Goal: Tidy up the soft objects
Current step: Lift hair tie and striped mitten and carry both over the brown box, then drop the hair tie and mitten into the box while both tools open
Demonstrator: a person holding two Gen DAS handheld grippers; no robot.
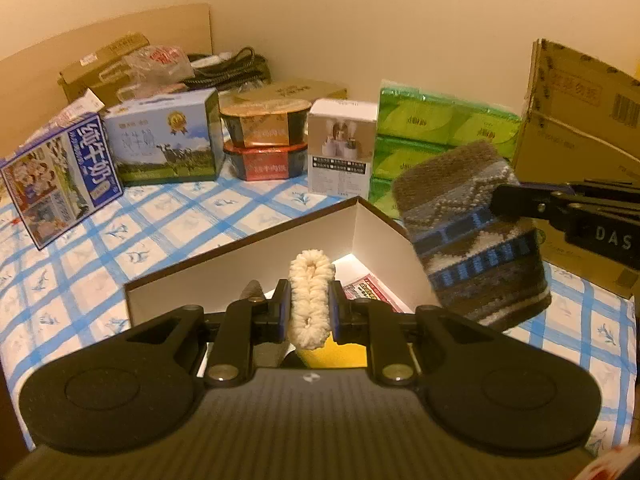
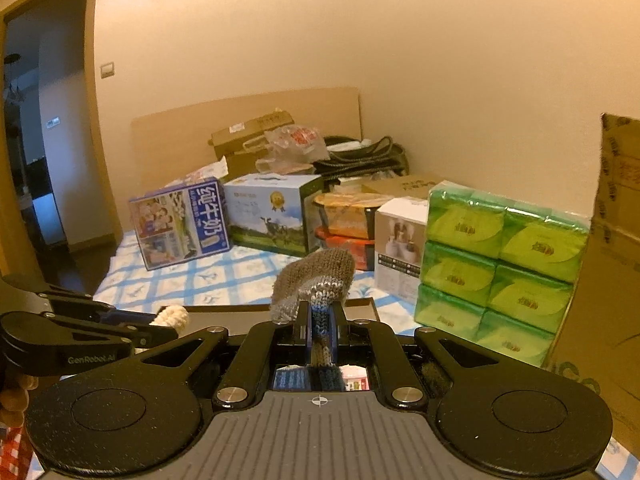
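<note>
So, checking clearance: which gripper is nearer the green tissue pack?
Right. The right gripper holds the knit sock just in front of the green tissue pack; the left gripper is over the open box.

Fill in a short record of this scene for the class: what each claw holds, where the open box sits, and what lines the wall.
left claw: shut on a cream fluffy sock
right claw: shut on a brown and blue patterned sock
open box: white inside, on the blue checked cloth, below both claws
box contents: a printed paper, rest hidden
along wall: milk cartons, stacked food bowls, green tissue packs
</note>
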